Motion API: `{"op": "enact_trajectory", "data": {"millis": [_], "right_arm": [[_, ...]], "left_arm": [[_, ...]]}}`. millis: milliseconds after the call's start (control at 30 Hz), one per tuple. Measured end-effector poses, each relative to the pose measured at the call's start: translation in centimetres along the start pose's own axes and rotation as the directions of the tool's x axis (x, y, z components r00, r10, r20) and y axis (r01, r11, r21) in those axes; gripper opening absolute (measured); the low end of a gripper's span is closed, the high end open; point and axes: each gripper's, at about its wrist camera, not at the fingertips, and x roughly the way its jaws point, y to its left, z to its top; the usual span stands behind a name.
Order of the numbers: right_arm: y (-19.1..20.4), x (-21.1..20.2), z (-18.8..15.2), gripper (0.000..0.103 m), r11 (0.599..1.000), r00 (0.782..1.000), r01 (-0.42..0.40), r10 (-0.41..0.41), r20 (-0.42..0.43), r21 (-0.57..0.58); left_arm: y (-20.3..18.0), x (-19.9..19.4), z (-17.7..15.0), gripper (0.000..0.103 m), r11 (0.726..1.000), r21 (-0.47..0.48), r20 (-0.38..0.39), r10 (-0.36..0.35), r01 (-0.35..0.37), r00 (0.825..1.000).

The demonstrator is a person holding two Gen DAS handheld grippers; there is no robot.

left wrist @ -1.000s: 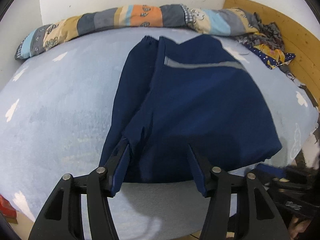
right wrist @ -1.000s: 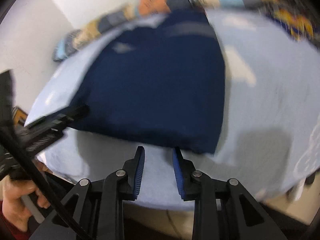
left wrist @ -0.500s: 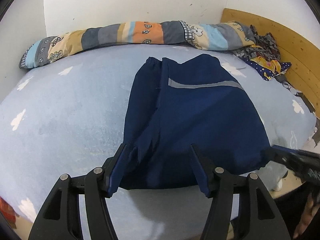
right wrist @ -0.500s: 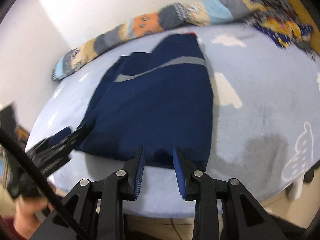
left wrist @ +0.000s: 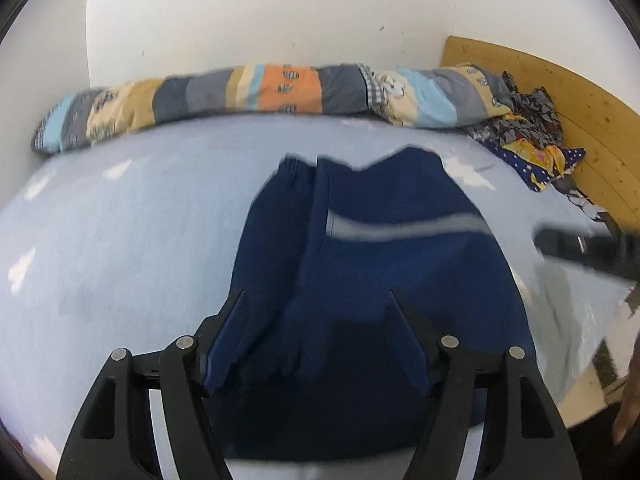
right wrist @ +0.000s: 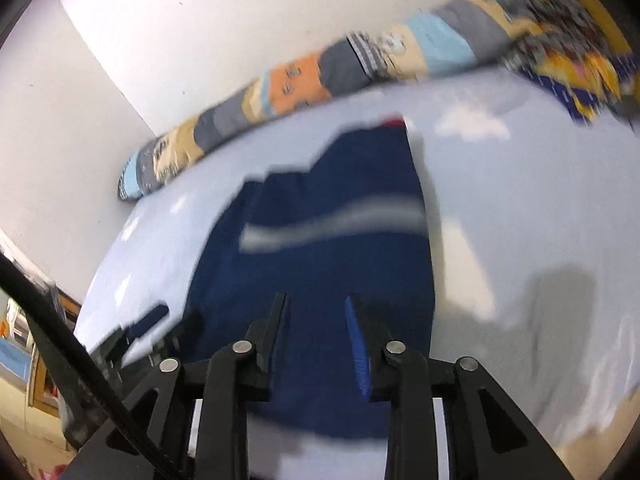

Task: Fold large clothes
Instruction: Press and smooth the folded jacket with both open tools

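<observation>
We hovered both grippers over the folded navy garment on the bed.

From the left wrist we saw the left gripper [left wrist: 316, 336] standing wide and its jaws opening, nothing pressed between them, above the near end of the navy garment [left wrist: 384, 264], which lay flat on the pale blue sheet [left wrist: 120, 248] with its grey stripe [left wrist: 408, 228] across; a patchwork quilt roll [left wrist: 256, 92] ran along the wall. From the right wrist, blurred, we saw the right gripper [right wrist: 316, 332] narrow but opening, empty, over the same garment [right wrist: 332, 264], the left gripper [right wrist: 136, 332] beside its left edge.
</observation>
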Motion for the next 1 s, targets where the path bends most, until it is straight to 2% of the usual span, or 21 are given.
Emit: {"op": "enact_trajectory", "data": {"millis": [100,233,333,467,600,800,900,1000], "right_arm": [[-0.3,2.3,4.7,0.035,1.0,0.999,0.022,-0.021,0.05,-0.02],[-1.2,7.5,8.9,0.035,0.998,0.997,0.06,-0.06,0.05,-0.001],[-2.0,11.0,10.4,0.035,0.998,0.997,0.067,-0.067,0.03,0.021],[-2.4,15.9,11.5,0.035,0.993,0.993,0.114,-0.112,-0.045,0.025],[-2.6,19.0,10.9,0.036,0.983,0.975,0.183,-0.182,-0.123,-0.008],[-3.3,16.6,10.9,0.038,0.993,0.989,0.112,-0.107,-0.105,0.041],[-2.2,14.4,10.2,0.045,0.994,0.99,0.105,-0.105,-0.089,-0.008],[-0.4,12.2,8.4,0.045,0.987,0.987,0.114,-0.125,-0.102,-0.11]], "left_arm": [[-0.8,1.3,0.9,0.074,1.0,0.02,0.03,0.006,-0.007,1.0],[-1.7,3.5,0.2,0.074,0.997,0.063,0.018,0.036,-0.037,0.999],[-2.1,4.9,-0.3,0.074,0.996,0.081,-0.022,0.048,-0.046,0.999],[-1.7,6.9,-0.5,0.077,0.995,0.076,-0.076,0.066,-0.06,0.995],[-1.3,7.7,-0.8,0.078,0.996,0.061,-0.101,0.067,-0.061,0.993],[-1.4,7.0,-0.7,0.078,0.996,0.059,-0.071,0.068,-0.063,0.995],[-1.3,6.4,-0.6,0.078,0.996,0.053,-0.055,0.07,-0.067,0.996],[-1.1,5.9,-0.4,0.078,0.996,0.054,-0.037,0.08,-0.078,0.996]]}}
